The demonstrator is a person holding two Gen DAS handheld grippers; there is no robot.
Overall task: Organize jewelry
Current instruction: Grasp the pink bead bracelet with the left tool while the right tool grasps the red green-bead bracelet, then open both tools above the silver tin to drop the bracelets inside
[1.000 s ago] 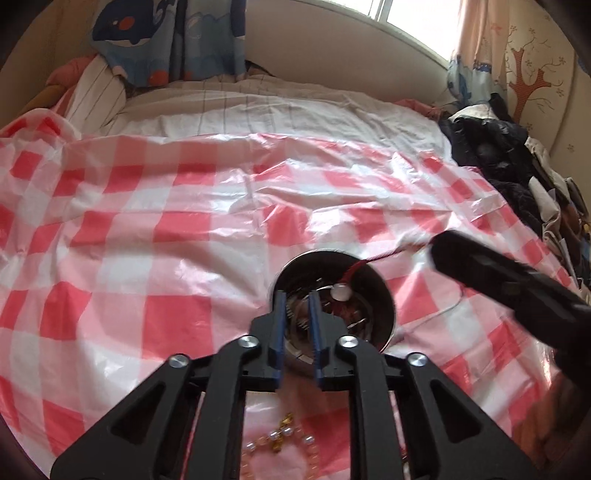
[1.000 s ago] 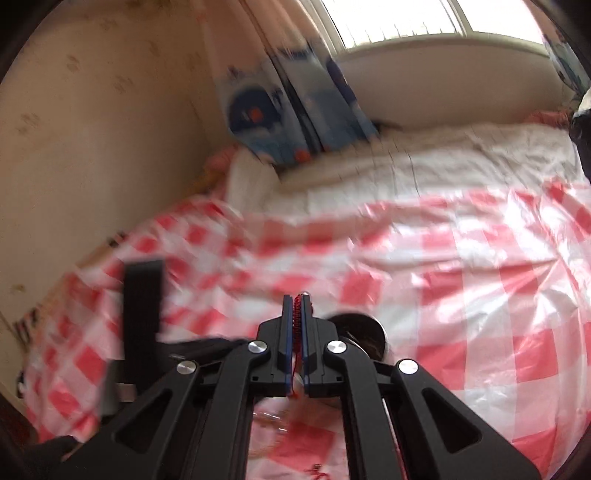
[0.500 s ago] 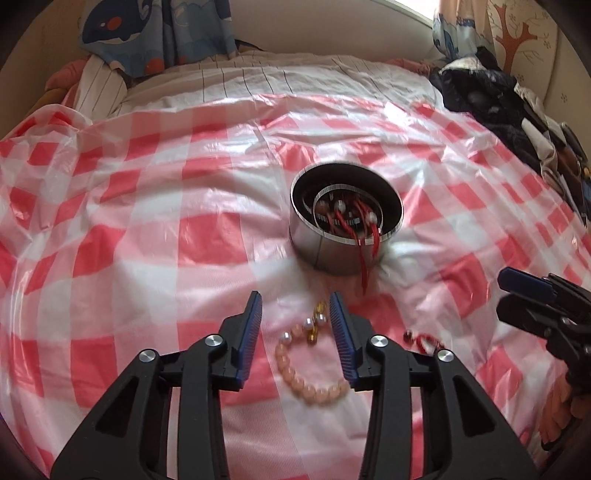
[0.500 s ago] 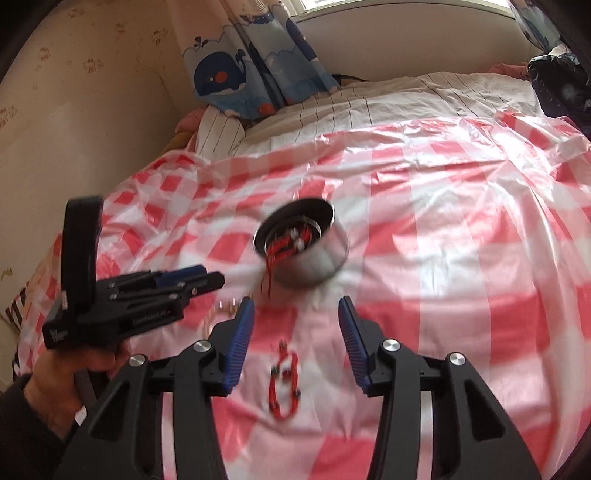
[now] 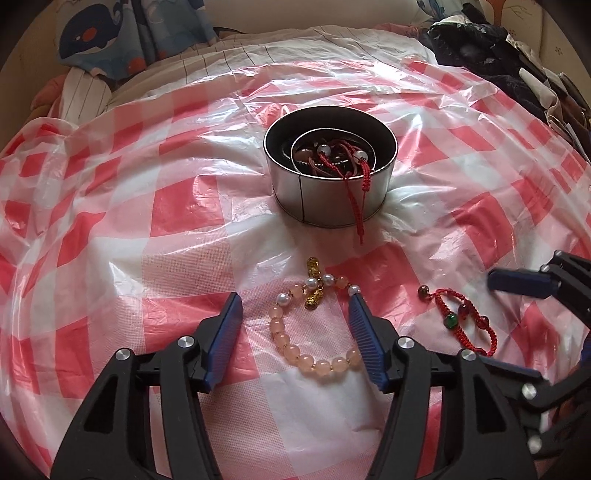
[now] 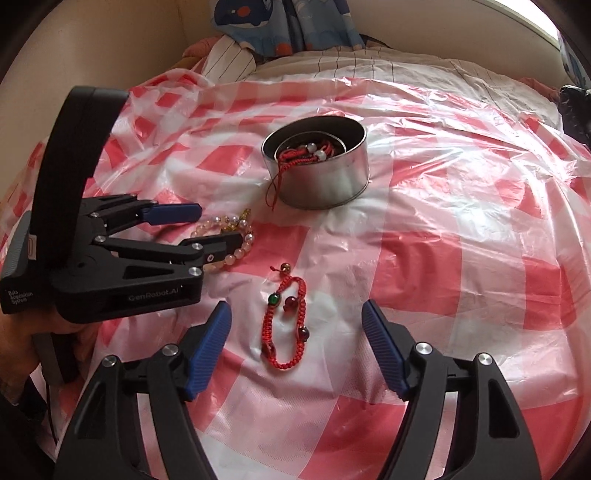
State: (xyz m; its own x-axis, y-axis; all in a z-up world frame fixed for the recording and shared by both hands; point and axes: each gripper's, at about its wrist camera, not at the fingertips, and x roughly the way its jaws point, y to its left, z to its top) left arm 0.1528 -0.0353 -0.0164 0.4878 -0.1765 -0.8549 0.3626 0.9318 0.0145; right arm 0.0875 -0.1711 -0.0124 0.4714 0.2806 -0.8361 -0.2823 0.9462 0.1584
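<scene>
A round metal tin (image 5: 332,199) (image 6: 325,184) stands on the checked plastic sheet and holds several bracelets; a red cord (image 5: 360,206) hangs over its rim. A pink bead bracelet (image 5: 295,350) (image 6: 236,254) with gold charms lies between the open fingers of my left gripper (image 5: 293,328) (image 6: 207,232). A red cord bracelet (image 6: 286,325) (image 5: 461,325) with green and dark red beads lies between the open fingers of my right gripper (image 6: 295,332), which shows at the right edge of the left wrist view (image 5: 517,284). Both grippers are empty.
The red-and-white checked plastic sheet (image 5: 147,192) covers a bed. A whale-print curtain (image 6: 280,22) and striped pillow (image 6: 229,59) lie at the far side. Dark clothes (image 5: 498,55) are piled at the far right.
Both grippers have pulled back from the tin and opened wide. The red cord now hangs from the tin. The left has settled around the pink bracelet, the right around the red bracelet.
</scene>
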